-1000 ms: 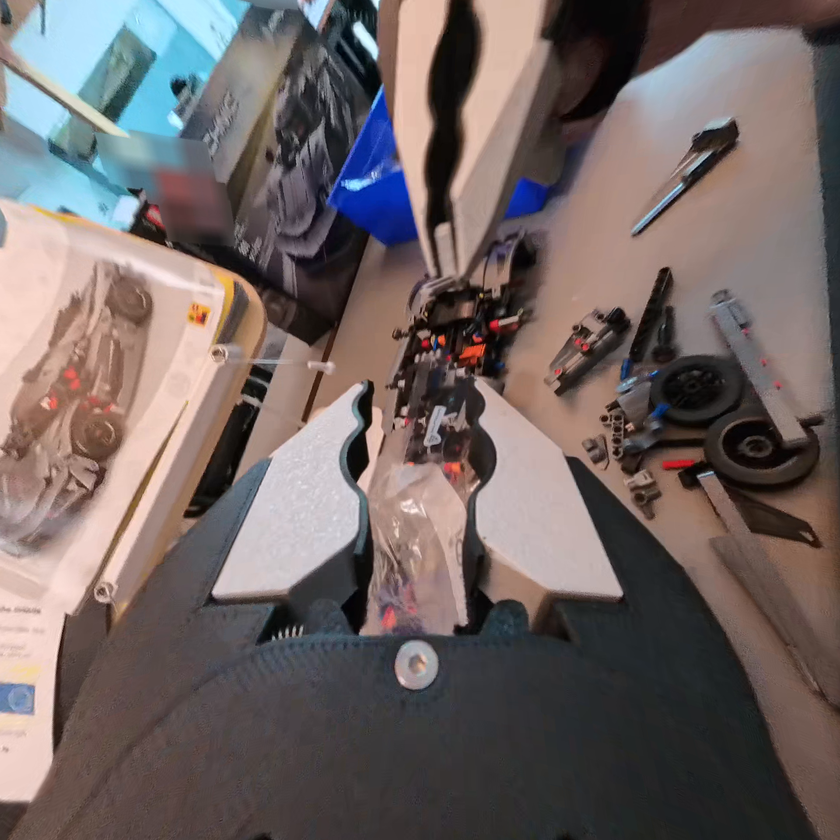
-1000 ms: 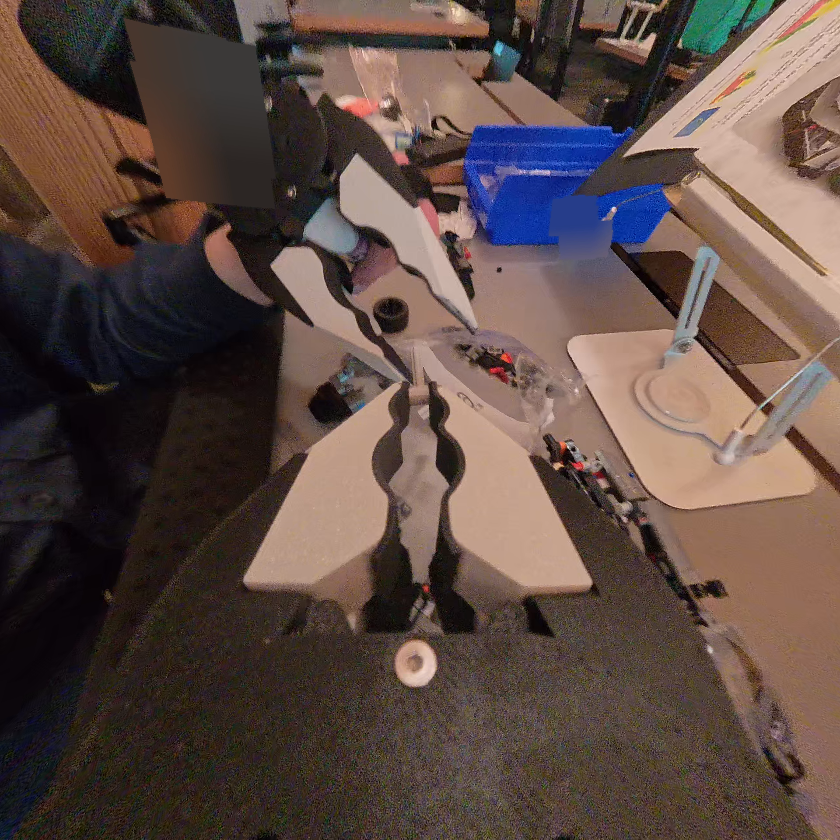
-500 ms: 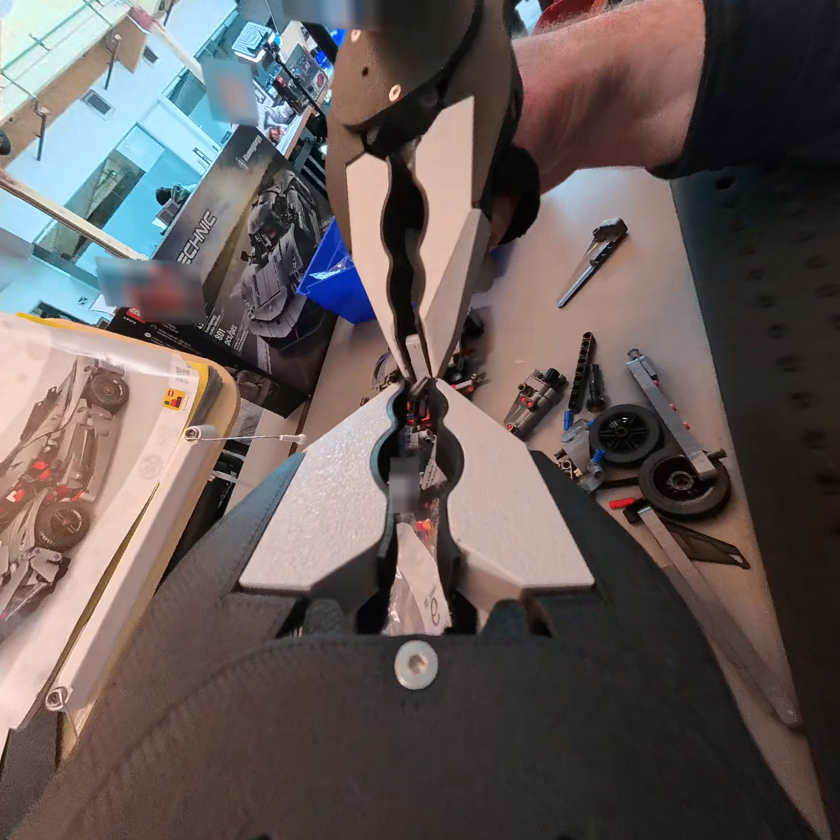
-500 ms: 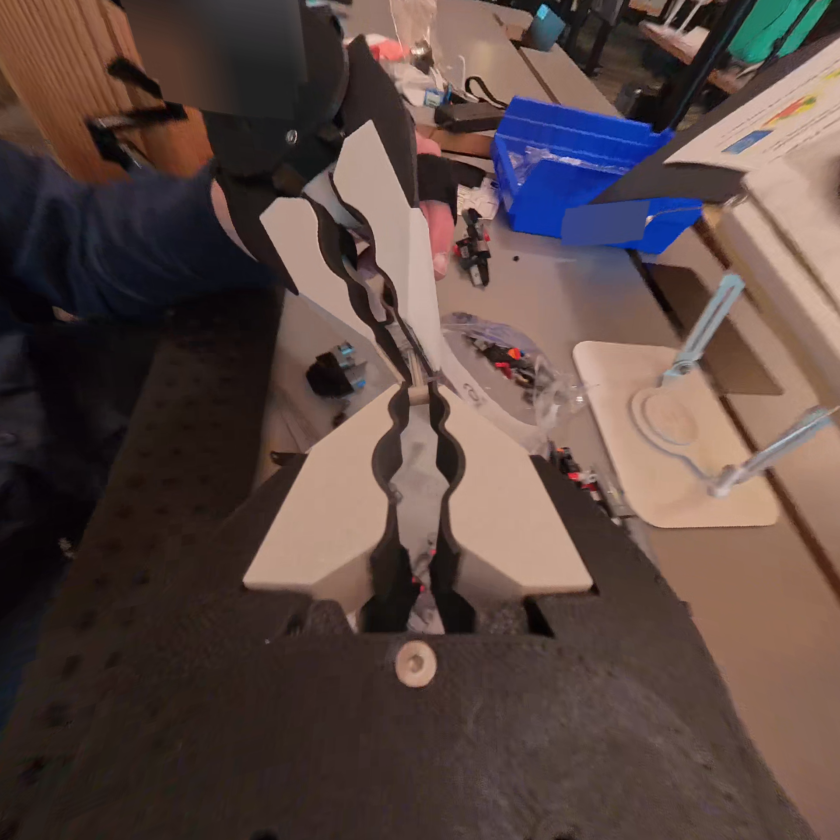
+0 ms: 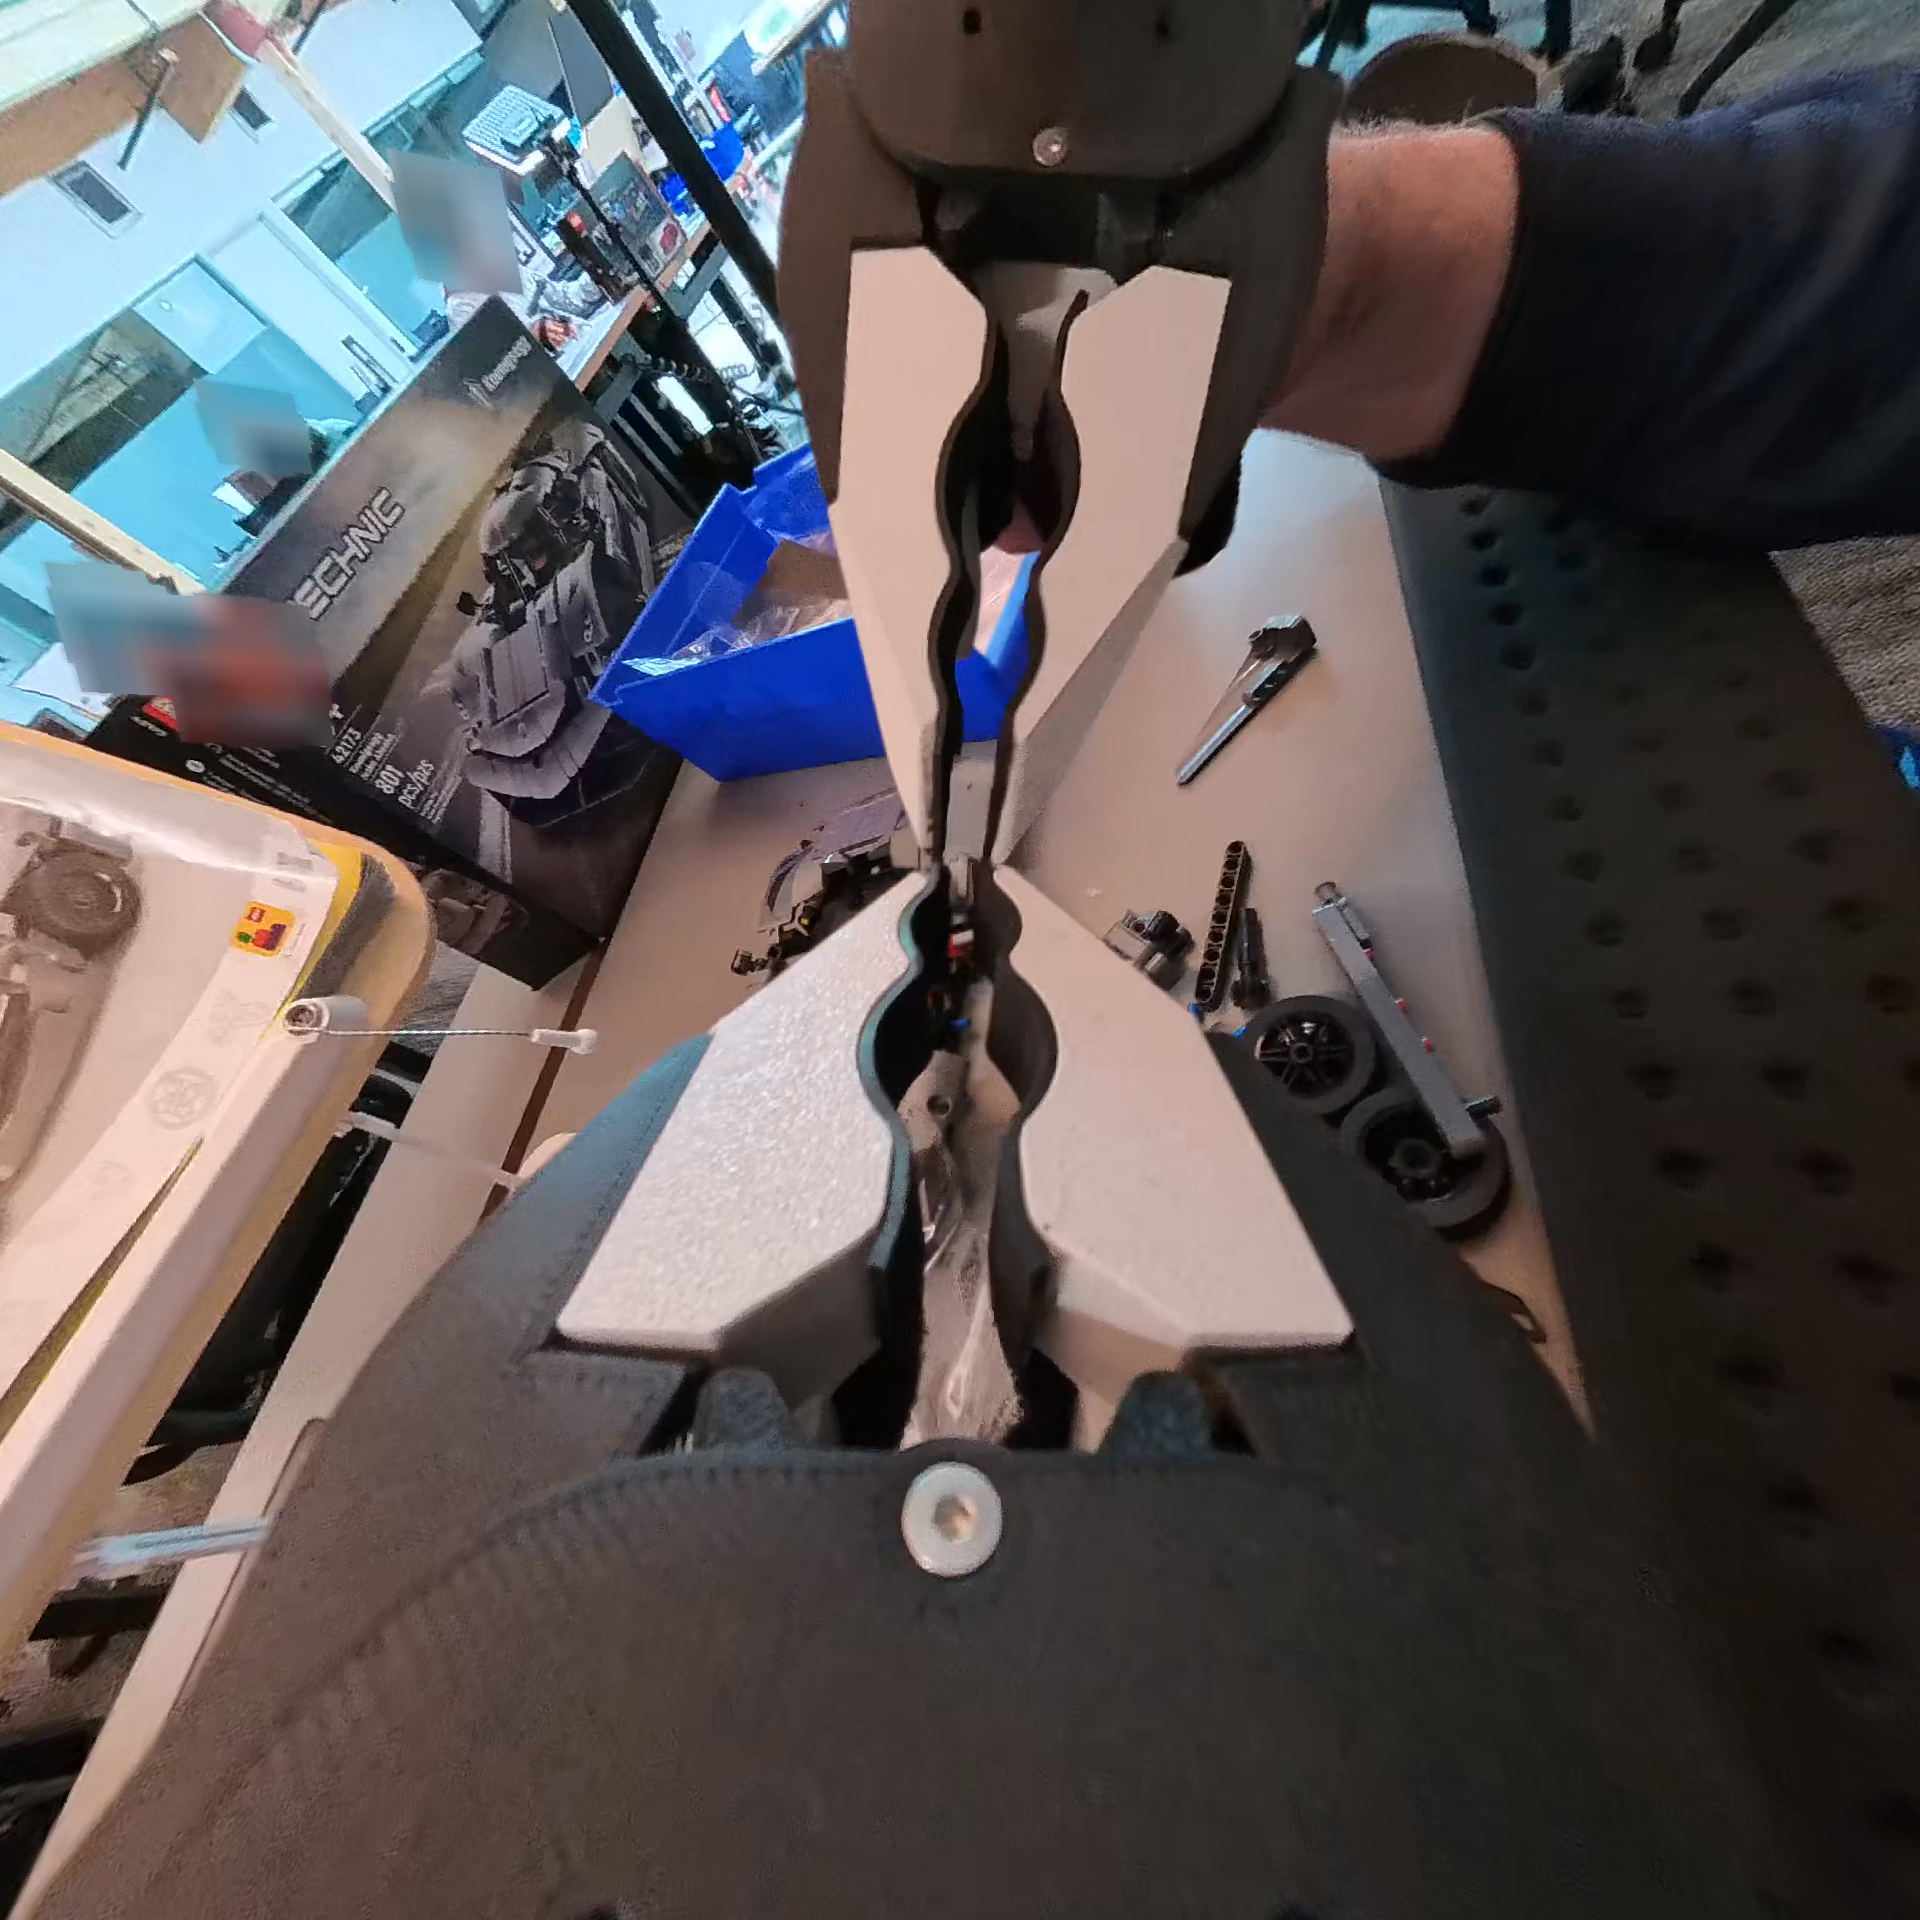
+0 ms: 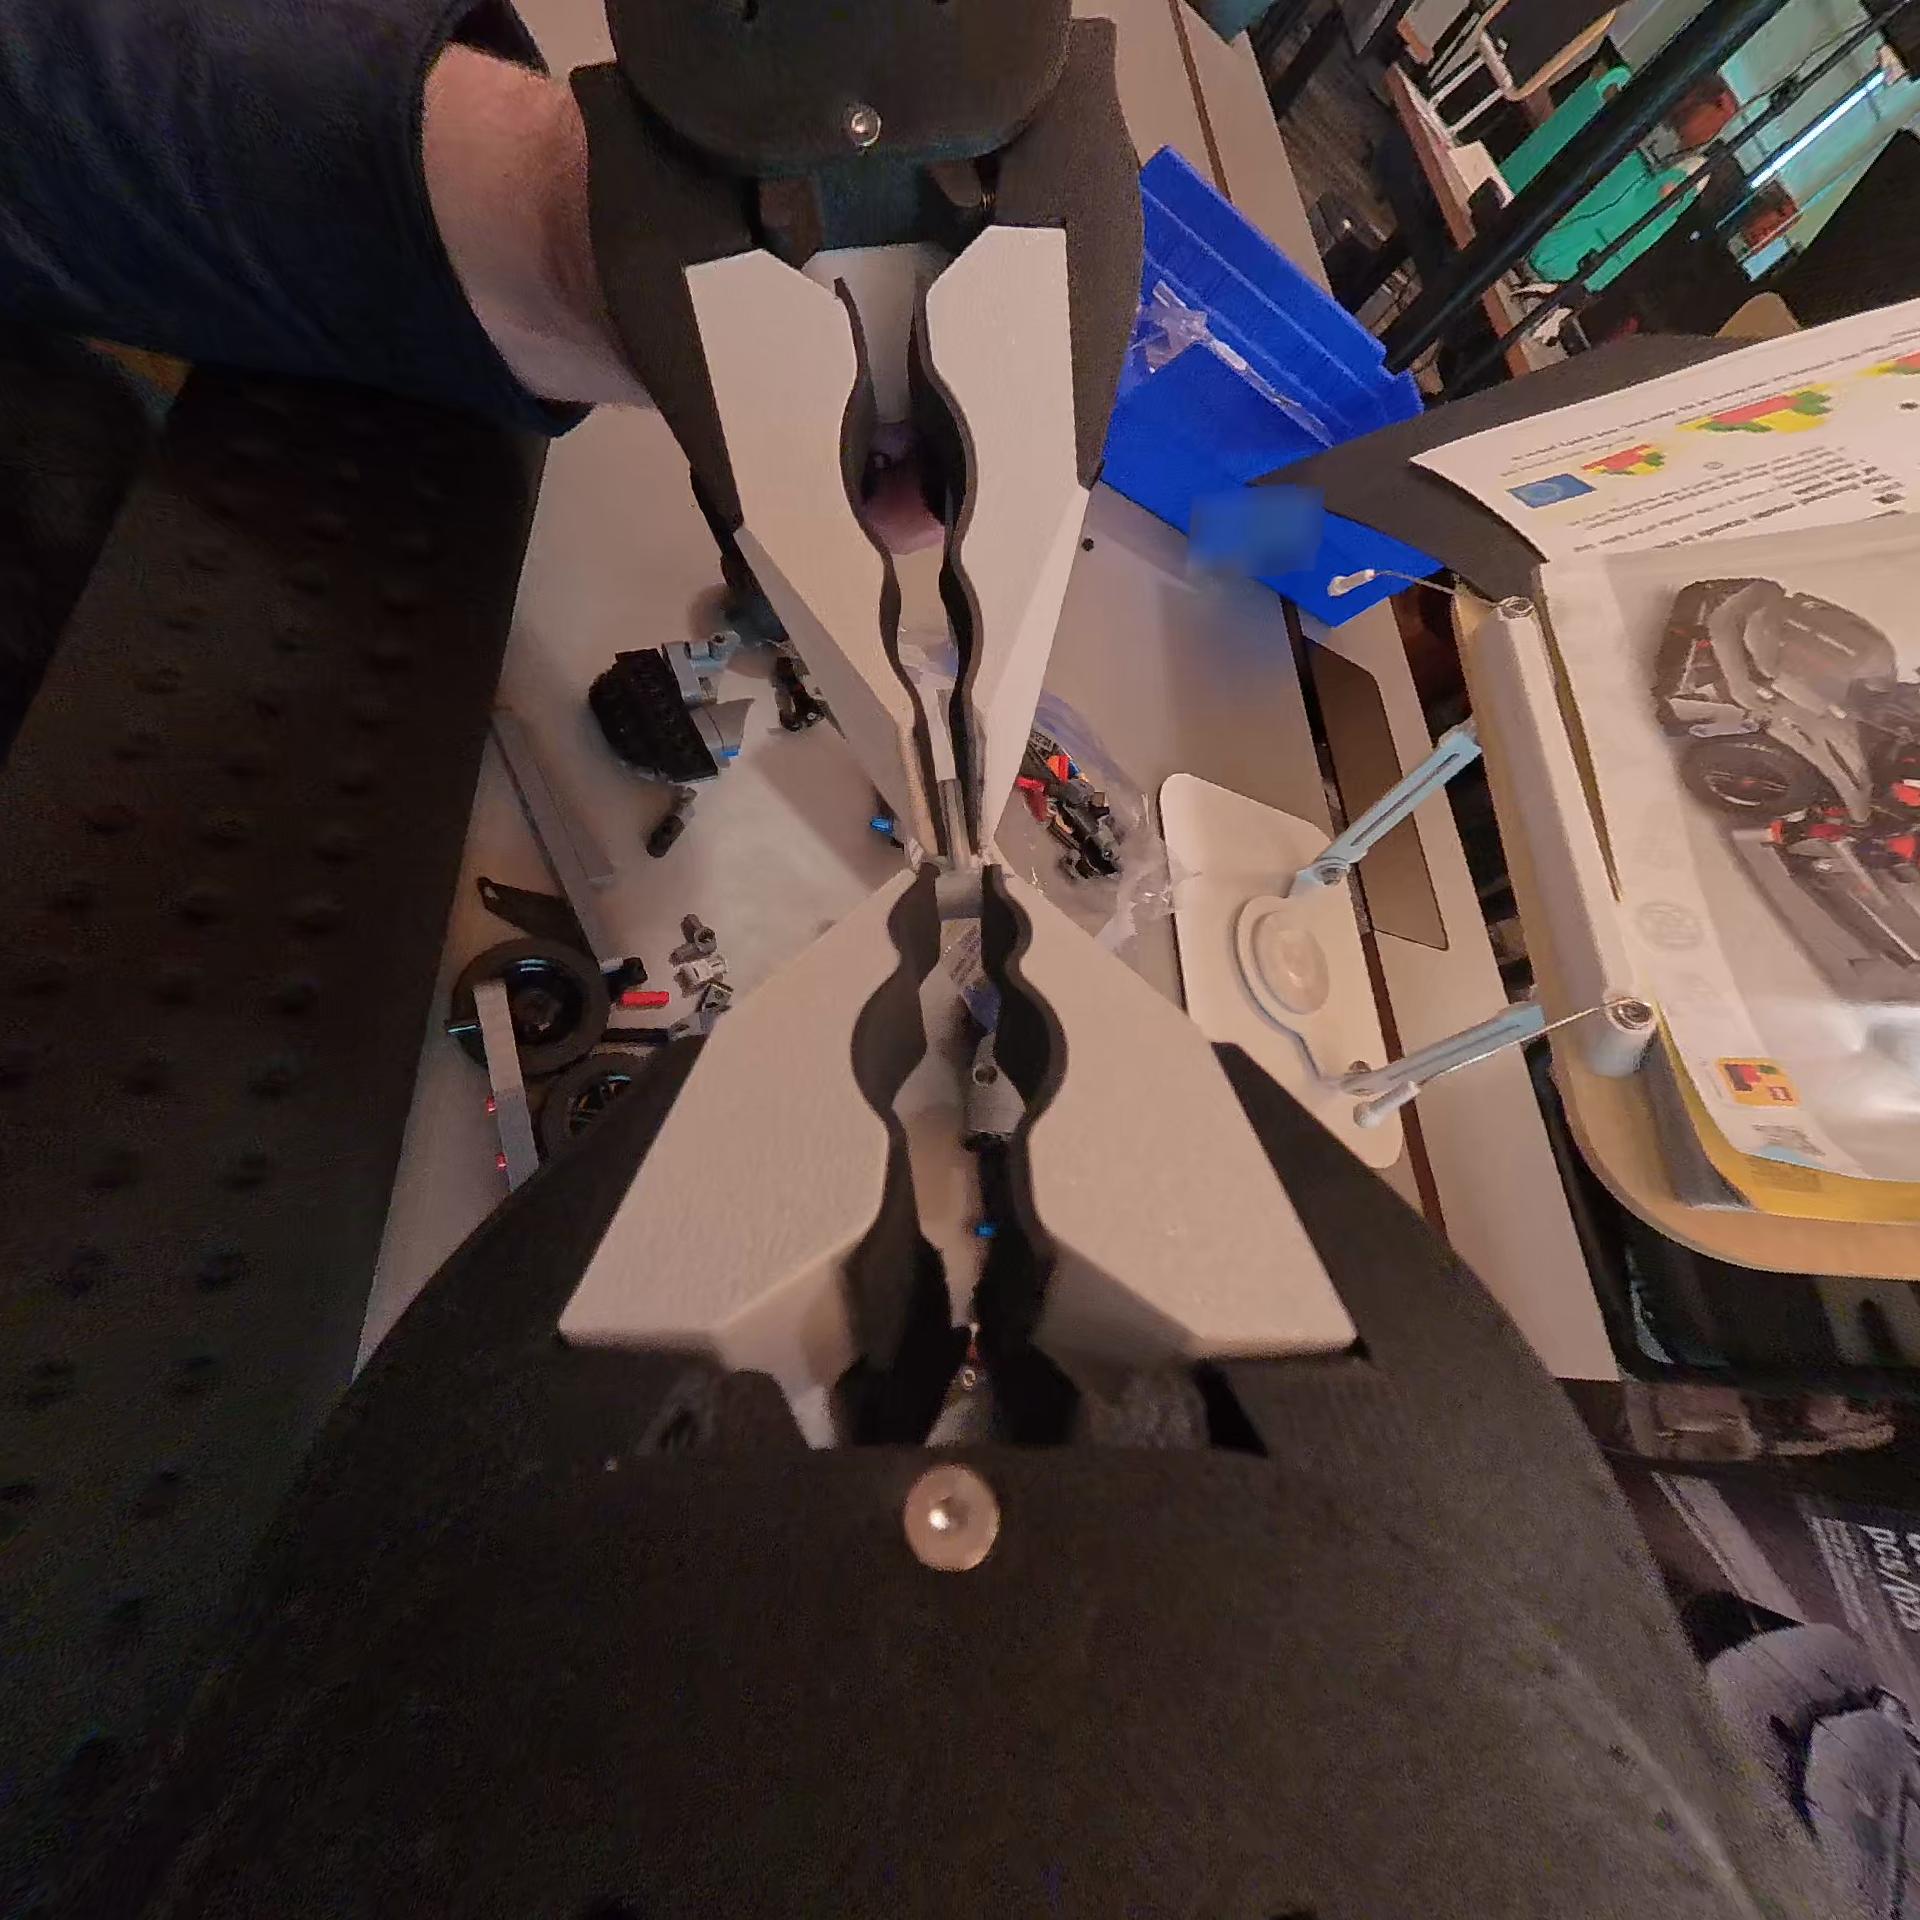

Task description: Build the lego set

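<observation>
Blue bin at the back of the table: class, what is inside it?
Inside the blue bin, the left wrist view shows clear plastic bags and something brownish. The right tongs hanging in front cover the bin's right part, so the rest of its contents cannot be seen.

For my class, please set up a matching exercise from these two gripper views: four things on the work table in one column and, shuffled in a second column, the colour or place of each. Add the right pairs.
Things
1. bin
2. two wheels
3. instruction booklet
4. plastic bag

Descriptions
A. black, lying side by side among loose parts
B. clear, holding small parts on the table
C. bright blue, at the far end of the table
D. propped on a tilted stand, showing a dark car

Pairs: 1-C, 2-A, 3-D, 4-B
</observation>
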Motion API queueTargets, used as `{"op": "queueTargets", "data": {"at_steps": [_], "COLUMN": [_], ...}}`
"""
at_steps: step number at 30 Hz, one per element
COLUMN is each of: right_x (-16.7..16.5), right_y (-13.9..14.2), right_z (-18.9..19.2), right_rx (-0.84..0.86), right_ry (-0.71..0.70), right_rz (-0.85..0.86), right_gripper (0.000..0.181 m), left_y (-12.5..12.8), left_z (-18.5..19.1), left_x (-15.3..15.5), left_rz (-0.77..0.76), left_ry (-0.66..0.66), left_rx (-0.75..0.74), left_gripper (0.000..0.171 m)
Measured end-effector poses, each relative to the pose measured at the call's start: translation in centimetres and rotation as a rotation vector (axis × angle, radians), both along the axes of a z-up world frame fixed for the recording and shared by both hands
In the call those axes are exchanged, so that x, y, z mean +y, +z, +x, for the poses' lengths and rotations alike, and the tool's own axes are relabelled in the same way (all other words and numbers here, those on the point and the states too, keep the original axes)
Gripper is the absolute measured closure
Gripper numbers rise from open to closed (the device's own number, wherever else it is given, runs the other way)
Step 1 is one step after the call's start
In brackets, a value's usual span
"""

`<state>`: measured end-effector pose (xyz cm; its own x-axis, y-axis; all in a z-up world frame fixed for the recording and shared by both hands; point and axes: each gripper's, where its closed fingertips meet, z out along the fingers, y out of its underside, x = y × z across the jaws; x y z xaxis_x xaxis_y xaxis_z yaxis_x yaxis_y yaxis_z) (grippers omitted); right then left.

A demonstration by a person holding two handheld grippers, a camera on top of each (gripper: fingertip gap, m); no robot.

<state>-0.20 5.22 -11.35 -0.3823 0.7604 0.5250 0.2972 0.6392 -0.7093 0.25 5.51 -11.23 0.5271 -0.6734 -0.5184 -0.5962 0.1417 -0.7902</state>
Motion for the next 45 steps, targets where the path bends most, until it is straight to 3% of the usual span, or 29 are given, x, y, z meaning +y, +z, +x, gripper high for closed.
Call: {"op": "queueTargets", "data": {"at_steps": [2,3,4,5,7,10,13,16,18,19,21,23,27,31,35,38,41,45], "right_x": [1.8,4.1,4.8,4.1,3.4,4.7,3.9,4.1,4.1,4.1,4.0,3.9,3.5,2.6,2.5,2.2,2.0,1.8], "right_y": [-1.3,-2.7,-3.0,-2.2,-0.5,-2.1,-2.5,-2.7,-3.0,-2.9,-2.6,-2.2,-1.4,0.4,1.4,1.5,1.5,2.1], "right_z": [0.4,1.2,1.9,2.2,2.0,1.1,0.8,0.5,0.6,0.7,0.8,0.8,0.7,-0.1,-0.6,-0.9,-1.1,-1.2], "right_rx": [-0.052,-0.117,-0.109,-0.062,-0.021,-0.068,-0.061,-0.062,-0.066,-0.063,-0.052,-0.039,-0.013,0.026,0.025,0.012,0.002,0.011], "right_ry": [-0.076,-0.158,-0.159,-0.118,-0.113,-0.152,-0.104,-0.106,-0.11,-0.108,-0.107,-0.1,-0.077,-0.002,0.063,0.09,0.097,0.126], "right_rz": [0.061,0.103,0.049,-0.03,-0.029,-0.073,-0.135,-0.139,-0.14,-0.145,-0.151,-0.163,-0.282,-0.652,-0.985,-1.089,-1.149,-1.205], "right_gripper": [0.176,0.176,0.175,0.176,0.176,0.176,0.175,0.175,0.175,0.175,0.175,0.175,0.175,0.175,0.176,0.175,0.175,0.175], "left_y": [-0.1,1.0,3.3,4.5,2.7,0.5,-1.3,-4.5,-6.0,-6.1,-5.8,-6.0,-4.3,-2.0,0.2,-0.1,0.4,1.2], "left_z": [-0.1,-0.7,-1.7,-3.2,-3.5,-2.8,-3.3,-4.1,-6.5,-7.3,-9.0,-10.1,-9.3,-5.1,-2.2,-0.7,-0.6,-0.9], "left_x": [0.0,-0.2,-1.0,-1.2,-0.2,0.1,0.2,1.4,2.7,3.2,4.0,4.3,4.3,3.4,2.8,2.8,3.2,3.1], "left_rz": [-0.021,0.002,0.018,0.052,0.012,-0.05,-0.117,-0.141,-0.147,-0.136,-0.125,-0.139,-0.086,0.005,0.175,0.209,0.31,0.335], "left_ry": [0.004,0.006,-0.014,0.015,0.055,0.038,0.052,0.167,0.335,0.393,0.509,0.556,0.531,0.332,0.249,0.223,0.269,0.287], "left_rx": [-0.014,-0.071,-0.198,-0.228,-0.147,-0.05,0.024,0.264,0.428,0.467,0.481,0.495,0.392,0.235,0.215,0.243,0.308,0.283], "left_gripper": [0.17,0.17,0.171,0.171,0.17,0.17,0.17,0.17,0.169,0.165,0.142,0.134,0.126,0.129,0.137,0.139,0.159,0.167]}}
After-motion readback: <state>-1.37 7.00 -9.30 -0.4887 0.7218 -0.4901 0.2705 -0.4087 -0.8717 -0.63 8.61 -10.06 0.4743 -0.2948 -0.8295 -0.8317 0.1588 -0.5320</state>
